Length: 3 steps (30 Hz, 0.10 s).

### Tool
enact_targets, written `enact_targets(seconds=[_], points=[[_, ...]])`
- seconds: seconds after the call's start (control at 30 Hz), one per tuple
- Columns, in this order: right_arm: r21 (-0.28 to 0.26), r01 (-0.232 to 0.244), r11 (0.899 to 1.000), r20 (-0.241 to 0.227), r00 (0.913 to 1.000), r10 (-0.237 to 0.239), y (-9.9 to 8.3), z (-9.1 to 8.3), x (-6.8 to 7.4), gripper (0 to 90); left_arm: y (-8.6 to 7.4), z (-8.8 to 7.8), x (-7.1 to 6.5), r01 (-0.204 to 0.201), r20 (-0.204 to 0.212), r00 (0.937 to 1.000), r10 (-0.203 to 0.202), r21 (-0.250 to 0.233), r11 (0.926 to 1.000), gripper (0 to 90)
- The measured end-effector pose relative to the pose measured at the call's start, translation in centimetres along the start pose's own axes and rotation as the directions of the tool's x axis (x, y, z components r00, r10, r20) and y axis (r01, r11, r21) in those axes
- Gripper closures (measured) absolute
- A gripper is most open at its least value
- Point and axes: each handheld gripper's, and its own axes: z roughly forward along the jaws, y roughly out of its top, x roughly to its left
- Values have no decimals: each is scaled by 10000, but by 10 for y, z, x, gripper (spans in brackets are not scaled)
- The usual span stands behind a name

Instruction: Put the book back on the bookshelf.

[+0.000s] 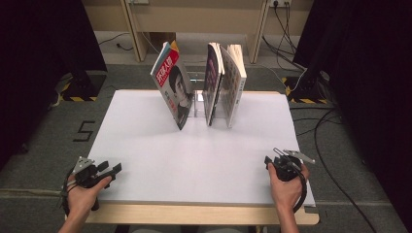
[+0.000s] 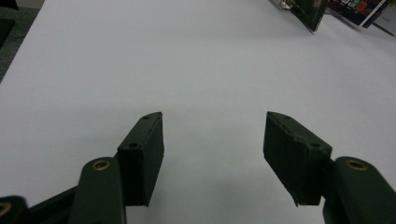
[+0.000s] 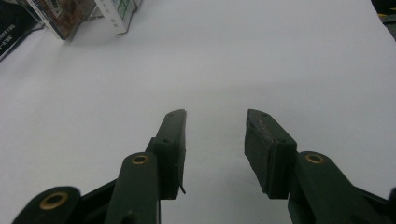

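both tongs, left (image 1: 115, 169) and right (image 1: 267, 160), gape empty, well short of the books (image 1: 224, 82).

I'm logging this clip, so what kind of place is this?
Probably a lab or recording room: a white-topped table with books in a clear rack, black curtains at both sides, and cables on the carpeted floor.
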Motion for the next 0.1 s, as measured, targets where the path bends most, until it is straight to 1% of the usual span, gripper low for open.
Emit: enact_targets(seconds=[0.03, 0.07, 0.1], points=[[25, -116, 9999, -2, 9999, 116, 0, 0, 1, 585, 0, 0, 0, -17, -7, 10000, 17, -9, 10000, 381], [3, -71, 10000, -7, 10000, 71, 0, 0, 0, 584, 0, 0, 0, -13, -7, 10000, 13, -23, 10000, 381], [12, -122, 9999, -10, 9999, 122, 0, 0, 1, 582, 0, 0, 0, -16, -11, 10000, 16, -34, 10000, 381]])
